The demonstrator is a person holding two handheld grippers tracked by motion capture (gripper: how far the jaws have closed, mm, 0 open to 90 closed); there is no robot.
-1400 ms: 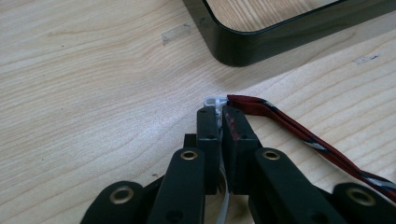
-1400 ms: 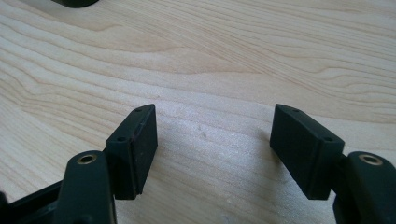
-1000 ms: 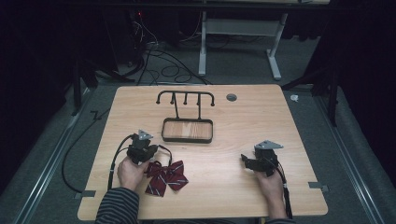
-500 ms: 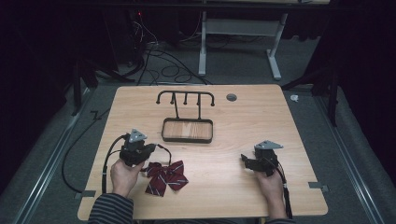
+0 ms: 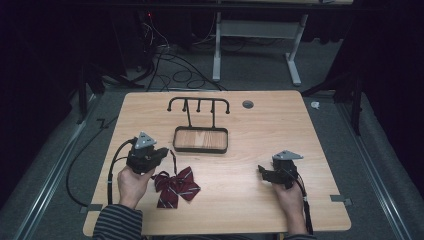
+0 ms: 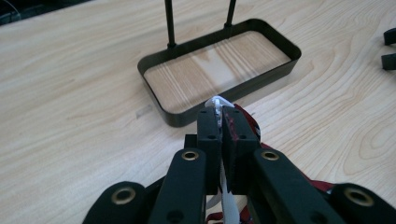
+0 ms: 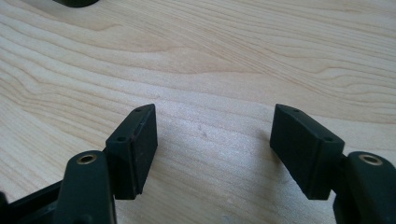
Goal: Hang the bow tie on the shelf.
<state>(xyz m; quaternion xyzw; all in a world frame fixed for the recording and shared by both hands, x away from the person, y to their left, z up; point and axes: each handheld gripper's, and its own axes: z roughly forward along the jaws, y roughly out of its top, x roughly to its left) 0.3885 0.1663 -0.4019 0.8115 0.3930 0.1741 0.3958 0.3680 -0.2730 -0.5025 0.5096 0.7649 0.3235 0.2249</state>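
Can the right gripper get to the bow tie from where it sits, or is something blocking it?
Probably yes. The right gripper is open, with bare table between it and the bow tie. But the left gripper is already shut on the tie's strap.

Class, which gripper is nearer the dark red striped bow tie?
Left. The left gripper is shut on the dark red striped bow tie; the right gripper rests apart, across the table.
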